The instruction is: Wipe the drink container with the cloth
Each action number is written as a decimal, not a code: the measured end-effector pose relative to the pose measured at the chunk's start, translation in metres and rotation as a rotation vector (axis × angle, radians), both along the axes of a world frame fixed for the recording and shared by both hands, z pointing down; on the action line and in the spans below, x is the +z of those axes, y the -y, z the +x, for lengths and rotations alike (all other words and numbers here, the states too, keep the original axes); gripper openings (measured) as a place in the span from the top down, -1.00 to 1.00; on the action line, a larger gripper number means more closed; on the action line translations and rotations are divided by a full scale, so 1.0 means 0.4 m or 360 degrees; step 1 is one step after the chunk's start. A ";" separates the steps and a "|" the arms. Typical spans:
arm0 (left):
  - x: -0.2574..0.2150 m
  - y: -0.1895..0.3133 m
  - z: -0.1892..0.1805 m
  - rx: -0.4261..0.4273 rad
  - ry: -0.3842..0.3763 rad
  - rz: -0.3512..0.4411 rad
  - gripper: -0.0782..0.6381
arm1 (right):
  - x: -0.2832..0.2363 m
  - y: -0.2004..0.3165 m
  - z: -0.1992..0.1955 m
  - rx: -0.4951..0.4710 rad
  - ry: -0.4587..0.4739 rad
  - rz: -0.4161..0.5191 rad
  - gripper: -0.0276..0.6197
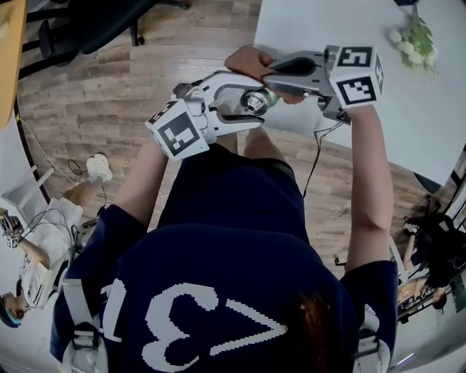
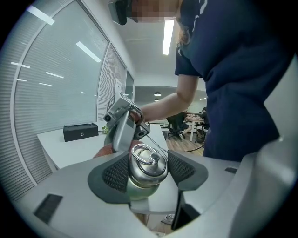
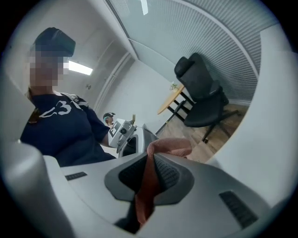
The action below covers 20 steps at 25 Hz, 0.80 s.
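The drink container (image 2: pixel 145 174) is clamped in the left claw (image 1: pixel 253 106). The cloth (image 3: pixel 168 146) is pinched in the right claw (image 3: pixel 150 173).

The drink container (image 2: pixel 146 172) shows only its ringed lid; its body is buried between the pads of the left hand-held gripper (image 2: pixel 149 160). The lower end of the cloth (image 3: pixel 170 146) is lost under the right hand-held gripper (image 3: pixel 150 174) at bottom centre. On the desk (image 1: pixel 306 22), upper right of the head view, a small pale bunch (image 1: pixel 415 36) may be flowers.
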State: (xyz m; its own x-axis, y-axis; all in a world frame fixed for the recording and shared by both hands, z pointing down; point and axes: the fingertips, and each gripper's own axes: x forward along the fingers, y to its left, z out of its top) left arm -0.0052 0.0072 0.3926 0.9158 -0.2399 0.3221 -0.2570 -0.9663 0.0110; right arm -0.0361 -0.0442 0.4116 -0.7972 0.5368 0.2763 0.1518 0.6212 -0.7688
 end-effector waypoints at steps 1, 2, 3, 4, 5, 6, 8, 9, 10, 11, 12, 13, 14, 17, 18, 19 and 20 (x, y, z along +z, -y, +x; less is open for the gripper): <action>0.000 0.000 0.001 0.0002 -0.0004 0.0007 0.04 | -0.005 -0.004 -0.010 -0.0044 0.0003 -0.0004 0.77; 0.000 0.000 0.000 -0.0001 -0.0007 0.0004 0.04 | 0.001 -0.003 -0.017 -0.0065 -0.0017 -0.0001 0.77; 0.000 -0.001 -0.001 -0.0008 -0.0012 -0.0003 0.04 | 0.013 0.003 -0.021 -0.0061 -0.0052 0.0004 0.77; -0.001 -0.002 -0.003 -0.0013 -0.0017 -0.0009 0.04 | 0.029 0.011 -0.021 -0.0035 -0.0097 0.0015 0.77; -0.002 -0.003 -0.004 -0.0015 -0.0021 -0.0012 0.04 | 0.048 0.021 -0.018 0.0007 -0.0151 0.0040 0.77; -0.004 -0.003 -0.004 -0.0016 -0.0025 -0.0013 0.04 | 0.070 0.033 -0.010 0.0059 -0.0209 0.0079 0.77; -0.006 0.001 -0.003 -0.0025 -0.0035 -0.0023 0.04 | 0.112 0.057 0.016 0.0189 -0.0309 0.0171 0.77; -0.005 0.005 -0.002 -0.0033 -0.0037 -0.0037 0.04 | 0.128 0.065 0.037 0.0265 -0.0351 0.0218 0.77; -0.004 0.010 -0.001 -0.0039 -0.0039 -0.0054 0.04 | 0.143 0.070 0.062 0.0342 -0.0395 0.0269 0.77; -0.002 0.014 0.000 -0.0042 -0.0042 -0.0070 0.04 | 0.156 0.069 0.090 0.0415 -0.0445 0.0320 0.77; 0.001 0.016 0.001 -0.0041 -0.0039 -0.0086 0.04 | 0.169 0.062 0.119 0.0484 -0.0494 0.0364 0.77; 0.003 0.018 0.003 -0.0034 -0.0035 -0.0097 0.04 | 0.179 0.051 0.146 0.0549 -0.0536 0.0398 0.77; 0.002 0.020 0.006 -0.0026 -0.0045 -0.0097 0.04 | 0.187 0.038 0.171 0.0615 -0.0568 0.0425 0.77; -0.005 0.029 0.018 -0.0019 -0.0083 -0.0099 0.04 | 0.196 0.025 0.232 0.0872 -0.0612 0.0529 0.77; -0.004 0.034 0.021 -0.0023 -0.0083 -0.0104 0.04 | 0.194 0.030 0.249 0.0976 -0.0613 0.0567 0.77; -0.002 0.039 0.023 -0.0030 -0.0079 -0.0105 0.04 | 0.190 0.038 0.262 0.1081 -0.0610 0.0602 0.77; 0.001 0.046 0.023 -0.0040 -0.0071 -0.0104 0.04 | 0.186 0.046 0.272 0.1181 -0.0604 0.0634 0.77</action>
